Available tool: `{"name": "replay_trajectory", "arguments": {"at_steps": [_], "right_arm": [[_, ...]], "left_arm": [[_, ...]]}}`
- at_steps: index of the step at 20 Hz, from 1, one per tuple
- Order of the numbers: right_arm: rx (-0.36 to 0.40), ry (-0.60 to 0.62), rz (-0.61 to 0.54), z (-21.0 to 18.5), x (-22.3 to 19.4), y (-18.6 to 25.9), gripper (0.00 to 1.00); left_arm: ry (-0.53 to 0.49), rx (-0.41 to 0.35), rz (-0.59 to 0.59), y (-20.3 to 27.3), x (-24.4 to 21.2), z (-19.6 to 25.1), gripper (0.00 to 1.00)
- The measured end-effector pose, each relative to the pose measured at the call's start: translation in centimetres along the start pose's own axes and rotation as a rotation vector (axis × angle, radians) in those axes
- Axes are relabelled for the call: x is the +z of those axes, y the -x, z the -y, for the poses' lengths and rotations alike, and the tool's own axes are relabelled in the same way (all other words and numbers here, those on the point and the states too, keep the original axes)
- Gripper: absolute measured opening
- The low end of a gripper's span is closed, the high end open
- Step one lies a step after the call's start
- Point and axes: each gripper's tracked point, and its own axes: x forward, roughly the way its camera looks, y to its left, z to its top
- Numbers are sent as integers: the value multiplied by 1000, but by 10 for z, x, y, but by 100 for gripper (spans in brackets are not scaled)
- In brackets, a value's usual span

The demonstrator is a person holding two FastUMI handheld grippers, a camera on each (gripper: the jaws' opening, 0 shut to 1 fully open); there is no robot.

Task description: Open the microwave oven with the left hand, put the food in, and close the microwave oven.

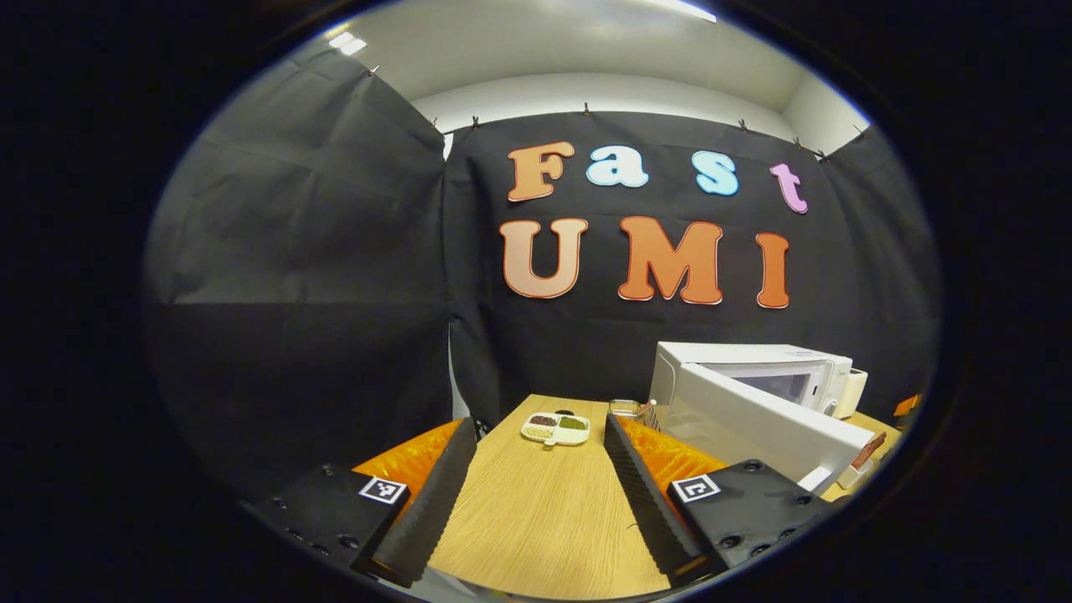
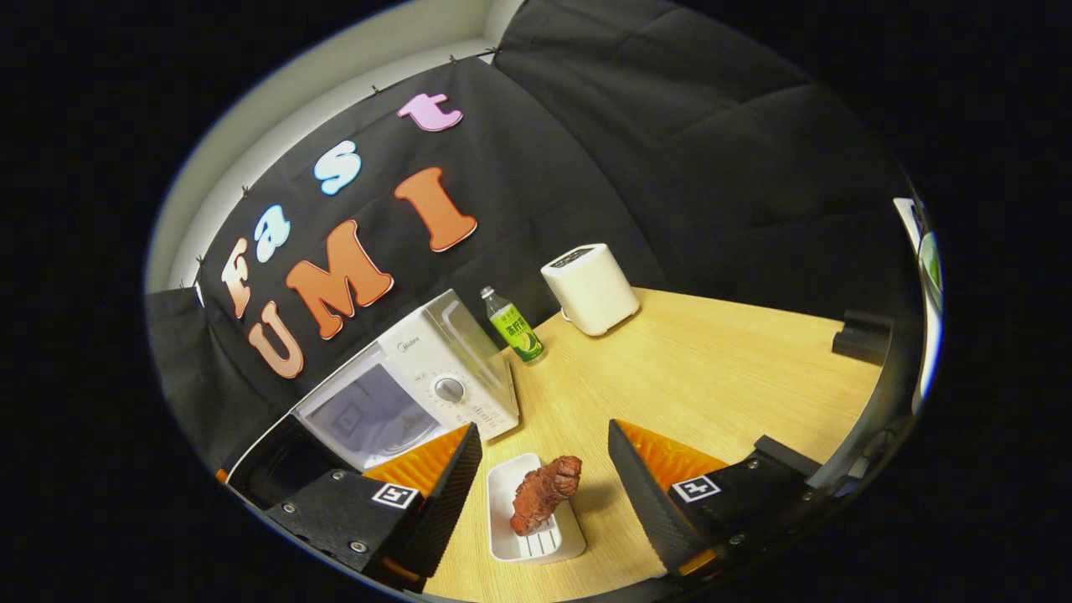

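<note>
- My left tool (image 1: 536,494) hung released over the bench (image 1: 544,511); microwave (image 1: 754,394) door open, far right.
- My right tool (image 2: 544,494) stood released around the meat (image 2: 544,494) on its white tray (image 2: 536,544).

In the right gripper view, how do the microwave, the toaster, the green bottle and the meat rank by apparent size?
1. microwave
2. toaster
3. meat and green bottle: they look alike, and the meat lies nearer the camera, so no ranking.

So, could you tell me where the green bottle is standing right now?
In the right gripper view, the green bottle stands upright on the wooden table, between the microwave and the white toaster, close to the booth's wall.
</note>
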Motion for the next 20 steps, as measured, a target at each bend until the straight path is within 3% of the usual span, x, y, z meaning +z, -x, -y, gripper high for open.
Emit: {"name": "replay_trajectory", "arguments": {"at_steps": [2, 7, 12, 13, 17, 20], "right_arm": [[5, -38, -18, 5, -12, -4, 92], [32, -59, -65, 3, -37, -11, 70], [2, -71, -83, 10, -44, -26, 65], [15, -101, -84, 7, -43, -25, 54], [7, -184, -87, 4, -43, -30, 30], [50, -243, -83, -8, -38, -26, 25]], "left_arm": [[23, 0, -18, -6, -7, 1, 99], [26, 26, -32, -14, -15, 0, 97], [36, 21, -44, -16, -19, 8, 97], [35, 21, -46, -16, -19, 8, 96], [22, 15, -47, -13, -19, 13, 97], [19, 9, -46, -11, -18, 15, 97]]}}
